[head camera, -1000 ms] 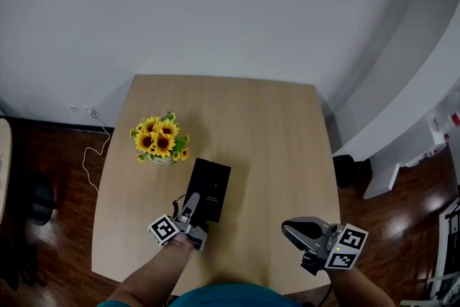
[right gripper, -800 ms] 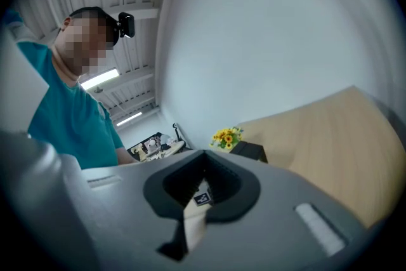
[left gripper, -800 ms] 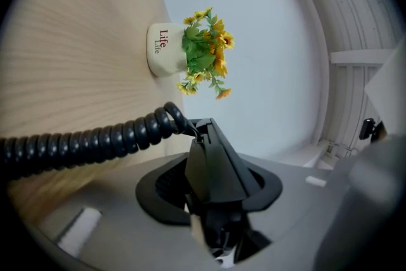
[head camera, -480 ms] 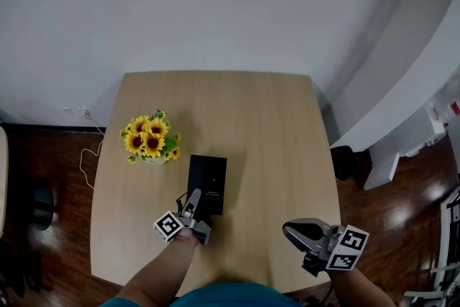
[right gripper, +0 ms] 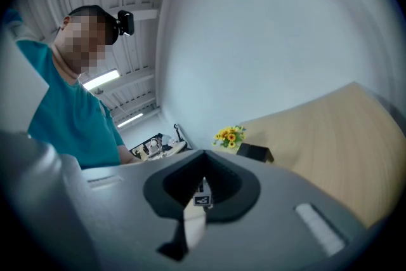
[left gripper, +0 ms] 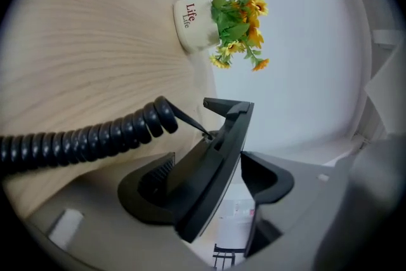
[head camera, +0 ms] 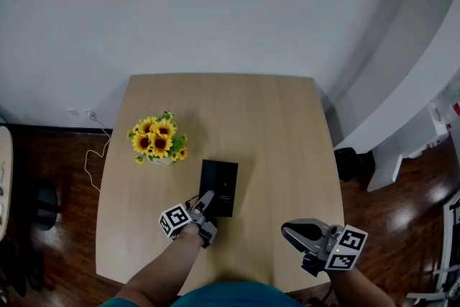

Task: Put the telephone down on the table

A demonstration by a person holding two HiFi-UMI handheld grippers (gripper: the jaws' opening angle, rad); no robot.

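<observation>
The left gripper (head camera: pixel 207 200) sits low and left of the frame's centre in the head view, its tips at the lower left corner of the black telephone (head camera: pixel 219 187), which lies flat on the table (head camera: pixel 277 126) just below and right of the sunflowers (head camera: pixel 159 142). In the left gripper view, its 2 jaws stand apart. The telephone's handset (left gripper: pixel 219 152) leans at a slant between them, against the left pad, with a clear gap on the side of the right one, so nothing is clamped. The coiled cord (left gripper: pixel 82 139) runs from the handset off to the left edge of that frame, over the pale wood. Whether the handset's lower end touches the table cannot be told. Beyond it stands the white pot (left gripper: pixel 192 23) of flowers, near the far left edge of the tabletop.

The right gripper (head camera: pixel 290 230) hangs at the lower right, over the table's near right corner, well apart from the telephone. Its jaws are drawn together to a thin slit with nothing between them (the right gripper view shows only the tabletop, flowers and telephone far off).

The whole right half of the table is bare, as is the far strip below the wall (head camera: pixel 230 3). Dark floor (head camera: pixel 50 176) borders the left edge.
</observation>
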